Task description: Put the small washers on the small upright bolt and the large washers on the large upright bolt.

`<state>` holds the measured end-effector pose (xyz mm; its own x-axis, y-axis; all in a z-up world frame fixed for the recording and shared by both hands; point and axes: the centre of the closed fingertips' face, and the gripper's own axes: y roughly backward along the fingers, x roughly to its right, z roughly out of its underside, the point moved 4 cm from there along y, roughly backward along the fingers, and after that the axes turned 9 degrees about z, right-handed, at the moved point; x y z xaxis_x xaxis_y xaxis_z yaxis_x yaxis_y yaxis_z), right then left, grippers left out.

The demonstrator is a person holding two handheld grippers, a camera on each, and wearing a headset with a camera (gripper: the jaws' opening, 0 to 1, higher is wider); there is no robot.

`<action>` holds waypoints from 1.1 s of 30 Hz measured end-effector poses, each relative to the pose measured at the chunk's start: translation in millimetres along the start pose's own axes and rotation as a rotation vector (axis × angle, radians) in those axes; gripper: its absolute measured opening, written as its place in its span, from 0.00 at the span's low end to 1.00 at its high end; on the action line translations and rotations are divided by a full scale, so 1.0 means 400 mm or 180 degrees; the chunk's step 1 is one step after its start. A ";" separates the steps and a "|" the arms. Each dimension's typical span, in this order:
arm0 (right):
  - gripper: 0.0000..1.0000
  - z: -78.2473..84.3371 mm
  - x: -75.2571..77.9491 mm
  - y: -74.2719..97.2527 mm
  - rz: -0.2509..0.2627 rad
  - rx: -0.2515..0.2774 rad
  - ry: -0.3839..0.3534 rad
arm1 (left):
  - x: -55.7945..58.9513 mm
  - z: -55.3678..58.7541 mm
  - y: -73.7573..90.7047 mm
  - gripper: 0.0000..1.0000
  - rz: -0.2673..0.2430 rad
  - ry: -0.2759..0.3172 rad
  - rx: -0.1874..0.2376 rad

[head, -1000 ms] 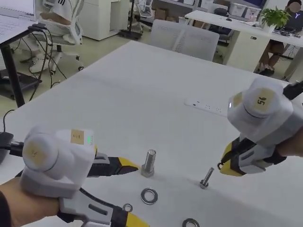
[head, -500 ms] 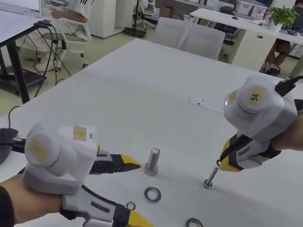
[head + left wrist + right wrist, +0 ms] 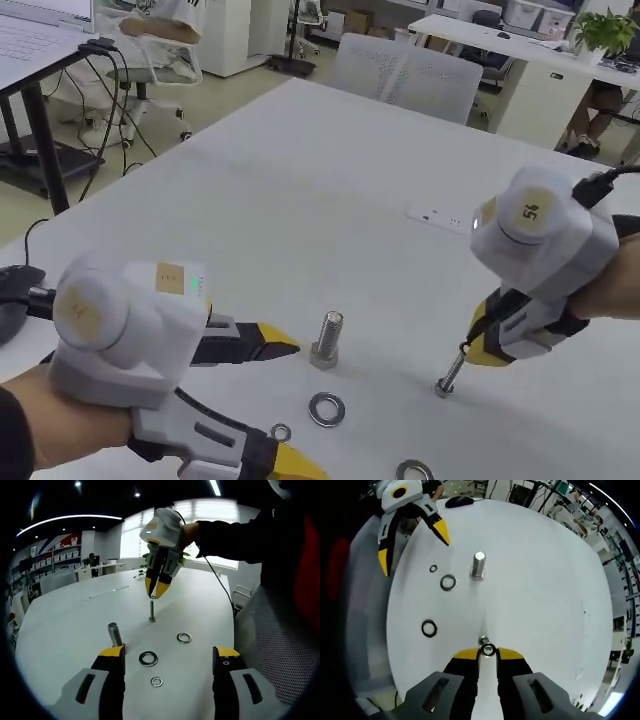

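Note:
The large upright bolt [image 3: 327, 340] stands mid-table, and the thin small bolt [image 3: 448, 375] stands to its right. My right gripper [image 3: 467, 350] hovers just over the small bolt's top [image 3: 483, 640] and is shut on a small washer [image 3: 488, 650]. My left gripper [image 3: 170, 652] is open with nothing between its jaws, low beside the large bolt [image 3: 115, 634]. Flat on the table lie a large washer [image 3: 327, 408], a small washer [image 3: 281, 432] and another washer [image 3: 413, 469].
A white power strip [image 3: 440, 217] lies further back on the white table [image 3: 300, 180]. Office chairs [image 3: 410, 85], desks and a seated person stand beyond the table's far edge. A cable and a mouse [image 3: 12, 280] sit at the left edge.
My right gripper has drifted slightly left and down, so its tips now sit right at the small bolt's top. The left gripper has stayed where it was, and the head camera has shifted a little.

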<state>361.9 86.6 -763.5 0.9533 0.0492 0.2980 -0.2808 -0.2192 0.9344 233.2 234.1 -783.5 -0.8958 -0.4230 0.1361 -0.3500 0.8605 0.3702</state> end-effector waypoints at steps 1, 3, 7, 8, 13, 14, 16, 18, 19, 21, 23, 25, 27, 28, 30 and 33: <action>0.14 0.001 0.001 -0.002 -0.0005 -0.0002 -0.0003 | 0.000 0.001 0.000 0.71 -0.0003 0.0000 -0.0002; 0.14 0.002 0.002 -0.005 -0.0010 -0.0006 -0.0001 | 0.000 0.002 0.000 0.71 -0.0005 0.0004 -0.0001; 0.14 0.006 0.002 -0.012 -0.0026 -0.0022 0.0006 | 0.000 0.004 0.000 0.71 -0.0012 0.0015 0.0002; 0.14 0.006 0.002 -0.013 -0.0031 -0.0024 0.0003 | 0.000 0.004 0.000 0.71 -0.0011 0.0015 0.0004; 0.14 0.008 0.000 -0.018 -0.0038 -0.0023 -0.0003 | -0.001 0.006 -0.001 0.71 -0.0012 0.0019 -0.0001; 0.14 0.009 0.000 -0.019 -0.0044 -0.0028 -0.0008 | -0.001 0.007 -0.001 0.71 -0.0011 0.0020 -0.0003; 0.14 0.011 -0.003 -0.022 -0.0053 -0.0036 -0.0010 | -0.001 0.008 -0.001 0.71 -0.0011 0.0021 -0.0005; 0.14 0.012 -0.004 -0.023 -0.0059 -0.0040 -0.0010 | -0.001 0.010 0.000 0.71 -0.0012 0.0028 -0.0012; 0.14 0.011 -0.004 -0.025 -0.0059 -0.0036 -0.0009 | -0.001 0.011 -0.001 0.71 -0.0011 0.0028 -0.0014; 0.14 0.011 -0.006 -0.027 -0.0069 -0.0036 -0.0012 | 0.000 0.011 -0.001 0.70 -0.0008 0.0031 -0.0019; 0.14 0.010 -0.007 -0.028 -0.0076 -0.0035 -0.0011 | 0.000 0.012 -0.001 0.70 -0.0008 0.0030 -0.0022; 0.14 0.010 -0.008 -0.029 -0.0080 -0.0029 -0.0015 | 0.001 0.012 0.000 0.70 -0.0008 0.0033 -0.0024; 0.14 0.011 -0.007 -0.032 -0.0084 -0.0036 -0.0017 | 0.001 0.012 -0.001 0.70 -0.0004 0.0034 -0.0027; 0.14 0.012 -0.008 -0.033 -0.0090 -0.0039 -0.0022 | 0.002 0.012 -0.001 0.70 -0.0003 0.0034 -0.0031; 0.14 0.013 -0.009 -0.036 -0.0100 -0.0037 -0.0024 | 0.002 0.012 -0.001 0.70 0.0001 0.0037 -0.0032; 0.14 0.017 -0.009 -0.043 -0.0113 -0.0038 -0.0027 | 0.003 0.013 -0.002 0.70 0.0002 0.0042 -0.0039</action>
<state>364.1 83.7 -782.0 0.9636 0.0484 0.2629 -0.2479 -0.2059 0.9466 230.9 234.3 -788.4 -0.8923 -0.4263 0.1485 -0.3461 0.8572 0.3813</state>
